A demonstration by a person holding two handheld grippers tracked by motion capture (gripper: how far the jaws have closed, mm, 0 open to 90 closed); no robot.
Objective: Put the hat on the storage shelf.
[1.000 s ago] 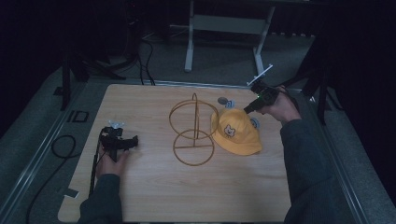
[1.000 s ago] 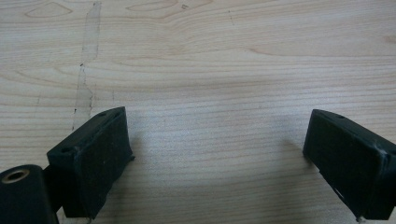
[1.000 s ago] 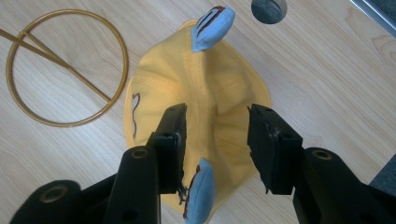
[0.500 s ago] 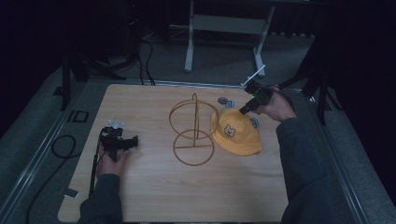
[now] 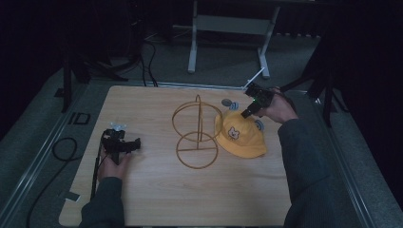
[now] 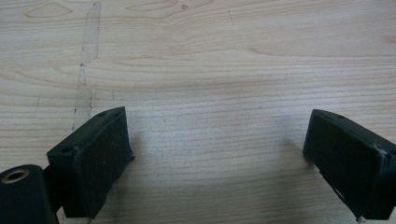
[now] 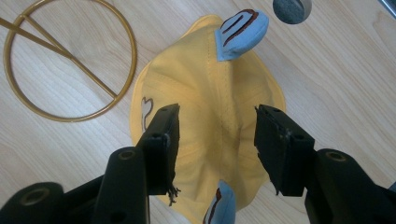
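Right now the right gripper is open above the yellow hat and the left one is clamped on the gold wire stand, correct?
Not quite. The left gripper is open over bare table, as the left gripper view shows. The right gripper is indeed open above the yellow hat.

Dark sleeves (image 5: 304,161), black fingers (image 7: 285,144)
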